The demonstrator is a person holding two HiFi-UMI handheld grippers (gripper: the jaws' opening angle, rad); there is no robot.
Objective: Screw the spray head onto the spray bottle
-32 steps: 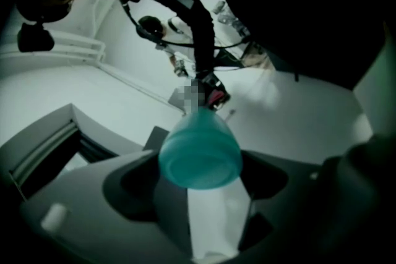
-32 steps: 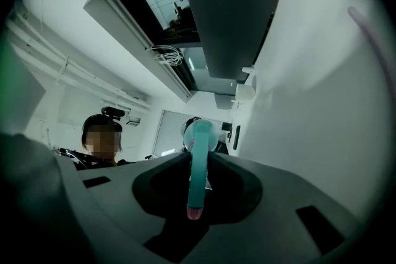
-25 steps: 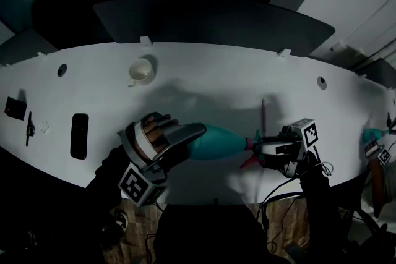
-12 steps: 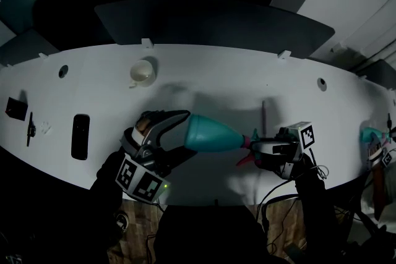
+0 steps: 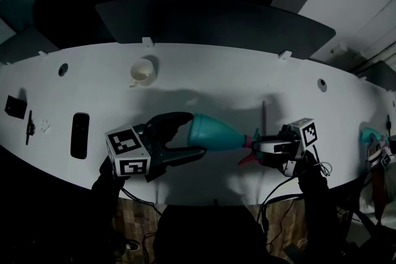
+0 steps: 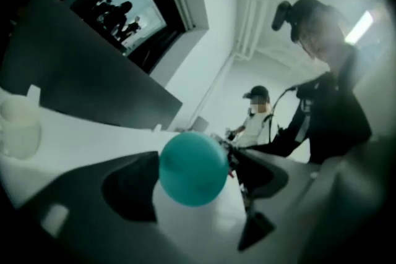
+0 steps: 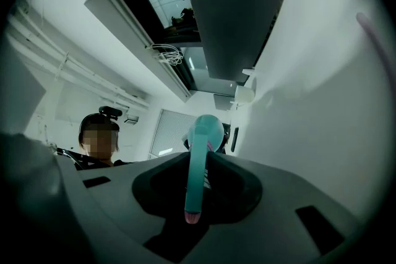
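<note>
Both gripping: left gripper (image 5: 197, 133) jaws wide on spray bottle (image 5: 219, 135) base; right gripper (image 5: 256, 146) jaws pinching spray head (image 5: 247, 159).

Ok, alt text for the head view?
Two hand-held grippers hold a teal cone-shaped plastic spray bottle level over a white table: the left gripper grips its wide base, the right gripper its teal-and-pink spray head.
</note>
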